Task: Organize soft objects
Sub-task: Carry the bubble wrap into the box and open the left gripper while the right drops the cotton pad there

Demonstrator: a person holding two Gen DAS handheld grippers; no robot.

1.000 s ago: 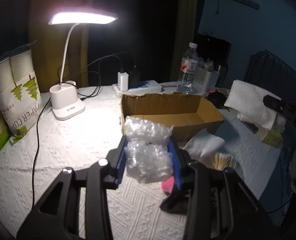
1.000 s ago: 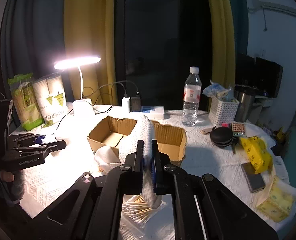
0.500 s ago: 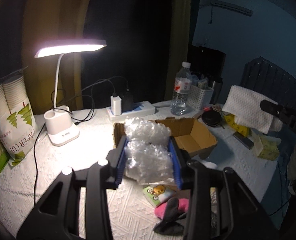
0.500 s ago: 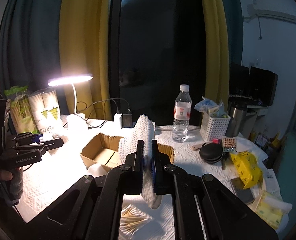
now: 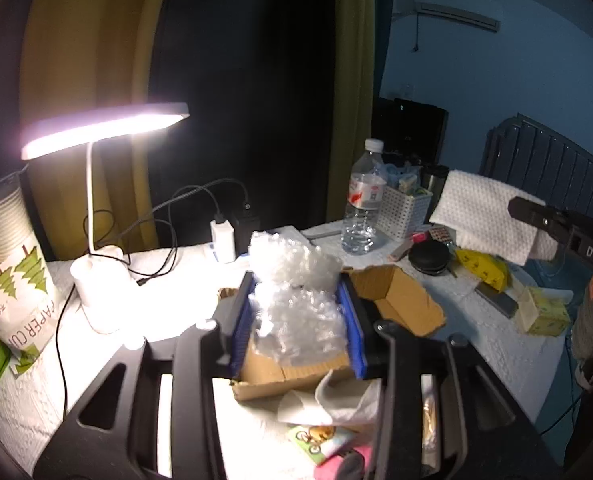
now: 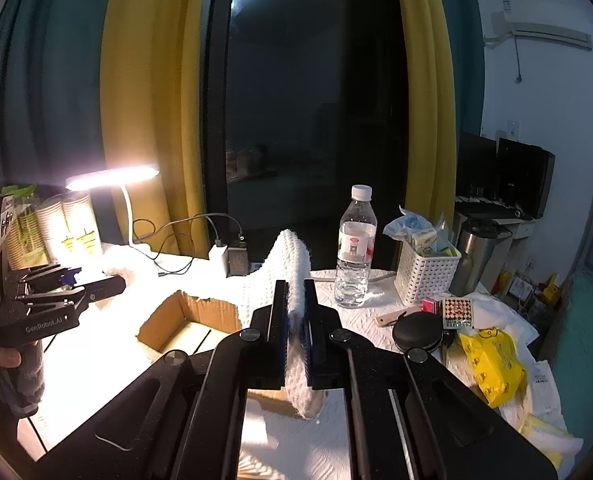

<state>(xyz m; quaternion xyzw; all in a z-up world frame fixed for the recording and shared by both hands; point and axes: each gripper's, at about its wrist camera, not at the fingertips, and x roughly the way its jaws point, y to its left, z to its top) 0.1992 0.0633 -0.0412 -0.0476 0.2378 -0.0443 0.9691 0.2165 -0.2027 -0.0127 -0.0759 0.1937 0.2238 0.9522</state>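
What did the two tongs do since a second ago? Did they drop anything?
Nothing was dropped. Both tongs lifted: the open brown cardboard box now sits lower in each view. The left tongs still clamp the crinkly clear bubble wrap, and the right tongs still pinch the white waffle-textured cloth. The lit white desk lamp and clear plastic water bottle stayed put.

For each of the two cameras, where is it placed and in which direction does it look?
Left wrist: on the left gripper, shut on bubble wrap, facing the cardboard box; the right gripper shows at right.
Right wrist: on the right gripper, pinching a white cloth; the left gripper and hand show.
Shared: box, water bottle, lamp.
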